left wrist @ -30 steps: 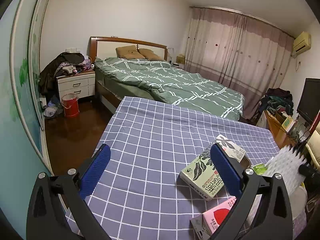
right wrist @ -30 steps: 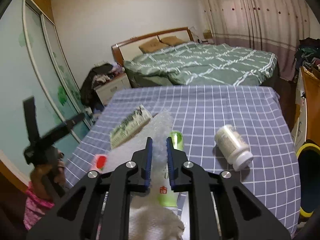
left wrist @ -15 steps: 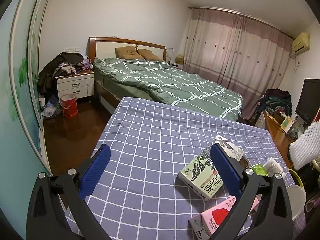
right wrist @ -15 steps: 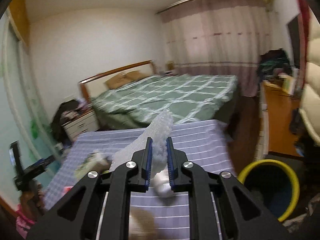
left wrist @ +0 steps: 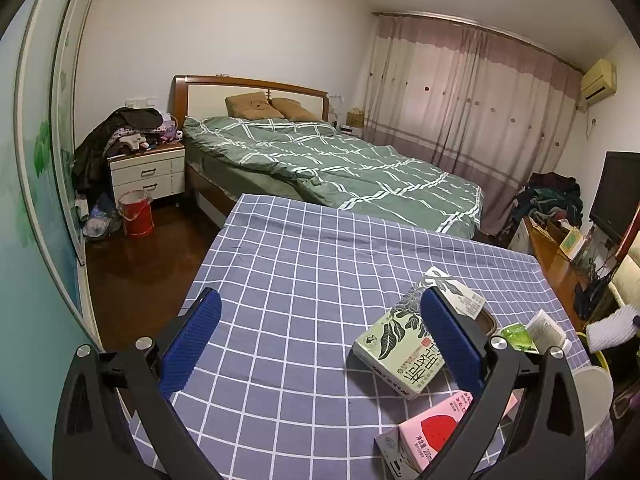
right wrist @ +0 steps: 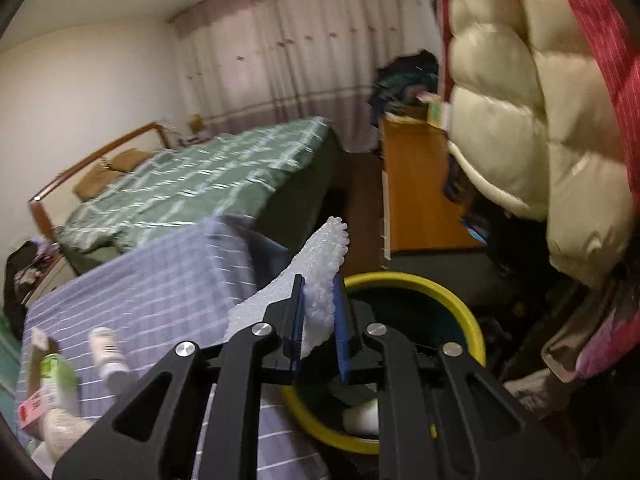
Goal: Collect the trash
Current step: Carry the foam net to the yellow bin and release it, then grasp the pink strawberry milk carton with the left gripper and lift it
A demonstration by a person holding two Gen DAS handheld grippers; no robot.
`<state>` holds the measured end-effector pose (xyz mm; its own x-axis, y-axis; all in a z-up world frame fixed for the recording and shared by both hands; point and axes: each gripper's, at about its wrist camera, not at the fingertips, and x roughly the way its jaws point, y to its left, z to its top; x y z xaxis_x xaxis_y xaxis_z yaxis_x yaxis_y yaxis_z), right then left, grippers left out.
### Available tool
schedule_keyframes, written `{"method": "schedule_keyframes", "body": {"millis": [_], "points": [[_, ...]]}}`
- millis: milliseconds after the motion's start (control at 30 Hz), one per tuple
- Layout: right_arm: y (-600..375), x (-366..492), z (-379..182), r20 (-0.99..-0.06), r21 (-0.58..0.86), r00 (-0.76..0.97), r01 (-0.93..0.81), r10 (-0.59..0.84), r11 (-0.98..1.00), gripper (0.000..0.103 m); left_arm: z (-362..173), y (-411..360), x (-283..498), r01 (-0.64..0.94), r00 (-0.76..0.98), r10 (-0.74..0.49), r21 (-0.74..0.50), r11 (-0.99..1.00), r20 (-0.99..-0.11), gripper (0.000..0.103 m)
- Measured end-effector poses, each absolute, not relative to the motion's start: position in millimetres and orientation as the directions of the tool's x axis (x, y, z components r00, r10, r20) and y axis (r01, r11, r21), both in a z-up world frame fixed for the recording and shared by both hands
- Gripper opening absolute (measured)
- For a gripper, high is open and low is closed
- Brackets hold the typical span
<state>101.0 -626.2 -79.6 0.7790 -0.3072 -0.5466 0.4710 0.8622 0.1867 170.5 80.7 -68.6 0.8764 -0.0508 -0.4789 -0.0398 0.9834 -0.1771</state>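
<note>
Cartons (left wrist: pixel 400 348) on the table (left wrist: pixel 304 280) (bed (left wrist: pixel 332 164) behind), bin (right wrist: pixel 416 304) beside it.

White walls, dark wood floor (left wrist: pixel 136 272), green-quilted bed (left wrist: pixel 332 164), drawn pink curtains (left wrist: pixel 468 96), nightstand (left wrist: pixel 146 172).

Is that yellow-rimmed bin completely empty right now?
No. In the right wrist view a pale whitish object already lies at the bottom of the yellow-rimmed bin, below the right gripper holding bubble wrap.

The right gripper (right wrist: pixel 318 312) has its blue pads pressed on a white bubble wrap sheet (right wrist: pixel 320 264) above the yellow-rimmed bin (right wrist: pixel 460 300), just beside the checked table (right wrist: pixel 160 292).
</note>
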Motion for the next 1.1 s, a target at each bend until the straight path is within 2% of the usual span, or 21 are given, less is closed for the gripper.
{"method": "schedule_keyframes", "body": {"millis": [167, 233, 300, 333, 533, 667, 767, 967, 1100], "points": [[-649, 104, -106, -0.596, 0.176, 0.721, 0.546, -0.352, 0.819, 0.015, -69, 80, 171, -0.033, 0.876, -0.058, -0.178, 0.984, -0.479, 0.098], [-653, 107, -117, -0.622, 0.17, 0.695, 0.569, -0.361, 0.804, 0.021, -68, 79, 171, -0.029, 0.876, -0.06, -0.176, 0.984, -0.479, 0.098], [-658, 108, -126, -0.64, 0.171, 0.677, 0.587, -0.363, 0.792, 0.046, -68, 78, 170, -0.025, 0.876, -0.063, -0.174, 0.984, -0.479, 0.098], [-660, 107, -130, -0.643, 0.172, 0.673, 0.593, -0.366, 0.787, 0.049, -68, 78, 169, -0.022, 0.875, -0.064, -0.173, 0.985, -0.479, 0.098], [-646, 103, -112, -0.594, 0.219, 0.721, 0.571, -0.356, 0.791, 0.054, -66, 73, 169, -0.003, 0.874, -0.078, -0.167, 0.986, -0.48, 0.098], [-611, 119, -91, -0.521, 0.275, 0.802, 0.482, -0.293, 0.832, 0.057, -66, 67, 169, 0.023, 0.871, -0.093, -0.148, 0.989, -0.482, 0.098], [-584, 136, -87, -0.501, 0.273, 0.833, 0.41, -0.235, 0.87, 0.057, -67, 60, 169, 0.074, 0.86, -0.134, -0.14, 0.987, -0.492, 0.098], [-564, 154, -96, -0.535, 0.24, 0.825, 0.352, -0.18, 0.905, 0.058, -69, 38, 172, 0.354, 0.727, -0.395, -0.186, 0.917, -0.562, 0.098], [-565, 154, -97, -0.528, 0.232, 0.827, 0.359, -0.193, 0.904, 0.061, -79, 28, 177, 0.469, 0.603, -0.488, -0.215, 0.857, -0.631, 0.098]]}}
